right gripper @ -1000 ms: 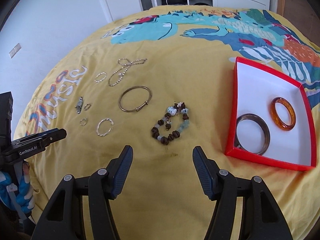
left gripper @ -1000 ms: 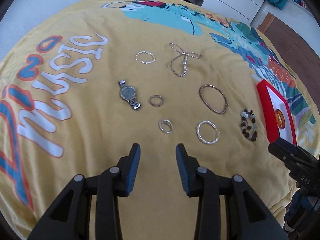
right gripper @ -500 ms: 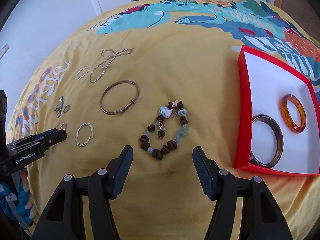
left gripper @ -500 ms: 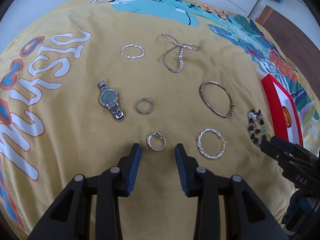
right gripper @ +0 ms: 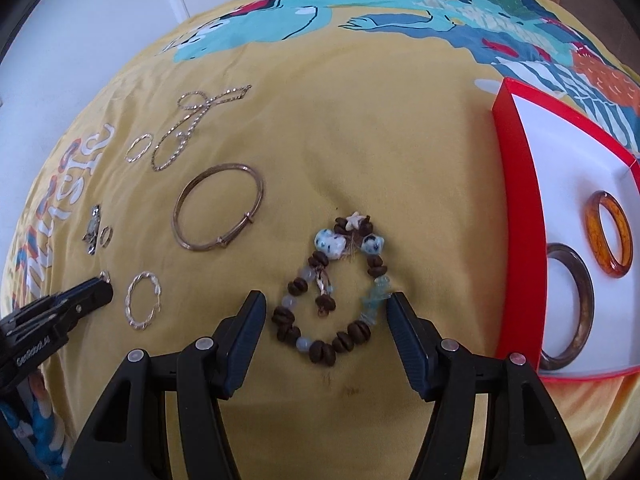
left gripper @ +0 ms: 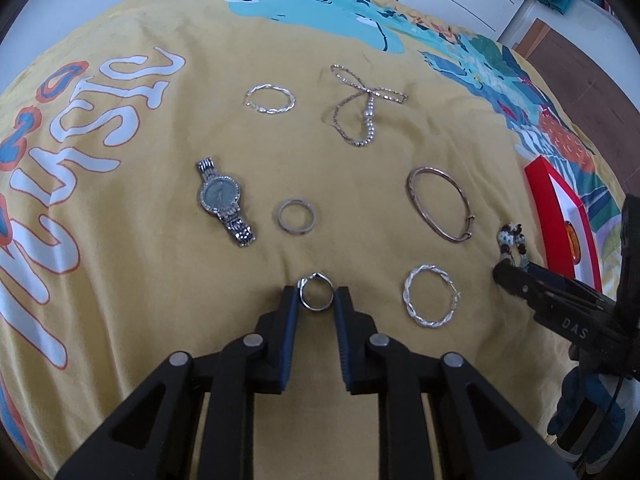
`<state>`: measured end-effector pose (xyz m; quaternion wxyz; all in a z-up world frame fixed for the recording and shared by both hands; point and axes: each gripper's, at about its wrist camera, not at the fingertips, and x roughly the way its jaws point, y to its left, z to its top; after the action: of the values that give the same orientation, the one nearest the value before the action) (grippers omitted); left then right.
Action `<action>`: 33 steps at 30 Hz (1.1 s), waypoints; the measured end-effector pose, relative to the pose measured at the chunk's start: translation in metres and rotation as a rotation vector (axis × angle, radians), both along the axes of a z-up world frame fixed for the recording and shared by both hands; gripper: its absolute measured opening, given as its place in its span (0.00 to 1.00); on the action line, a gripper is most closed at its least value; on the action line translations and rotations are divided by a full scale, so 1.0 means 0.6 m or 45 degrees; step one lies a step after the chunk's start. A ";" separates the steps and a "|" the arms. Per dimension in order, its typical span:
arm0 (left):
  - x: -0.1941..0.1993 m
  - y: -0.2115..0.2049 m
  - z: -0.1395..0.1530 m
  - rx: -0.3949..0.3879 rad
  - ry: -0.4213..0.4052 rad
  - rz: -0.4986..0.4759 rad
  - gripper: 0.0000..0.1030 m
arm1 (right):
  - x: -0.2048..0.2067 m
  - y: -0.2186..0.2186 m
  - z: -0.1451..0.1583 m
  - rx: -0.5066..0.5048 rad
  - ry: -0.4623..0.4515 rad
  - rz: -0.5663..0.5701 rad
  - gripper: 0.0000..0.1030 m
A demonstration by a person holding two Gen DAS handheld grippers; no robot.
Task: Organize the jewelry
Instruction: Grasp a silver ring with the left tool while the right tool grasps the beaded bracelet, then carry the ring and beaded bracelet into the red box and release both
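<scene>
Left hand-held gripper (left gripper: 316,300) spread narrowly around a small silver ring (left gripper: 316,295) lying flat on the yellow bedspread (left gripper: 140,280), pads close on either side but not clearly pinching yet. Right hand-held gripper (right gripper: 325,312) spread wide around the beaded bracelet (right gripper: 332,292), also flat on the bedspread, just beside the red tray (right gripper: 520,216) already holding two bangles. Probably light, hard and slippery for the ring, so best taken across its outer rim with a gentle press into the soft cloth; likely limp and floppy for the bracelet, so best gathered across opposite bead runs.
</scene>
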<state>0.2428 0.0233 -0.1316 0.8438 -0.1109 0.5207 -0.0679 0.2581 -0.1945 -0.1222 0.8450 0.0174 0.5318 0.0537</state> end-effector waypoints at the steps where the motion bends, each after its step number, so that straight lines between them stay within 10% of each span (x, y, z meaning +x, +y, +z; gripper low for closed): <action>1: 0.000 0.000 0.000 0.001 -0.001 0.000 0.17 | 0.002 -0.001 -0.001 -0.005 -0.004 -0.002 0.61; 7: -0.002 -0.001 0.001 0.001 -0.011 0.009 0.16 | 0.005 -0.004 -0.001 -0.070 -0.041 0.023 0.18; 33: -0.078 0.006 0.103 0.034 -0.122 0.034 0.16 | -0.101 0.021 0.130 0.156 -0.242 0.179 0.12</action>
<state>0.1959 0.0266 -0.0701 0.8700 -0.1031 0.4789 -0.0550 0.1974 -0.1820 -0.0439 0.8831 0.0266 0.4449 0.1464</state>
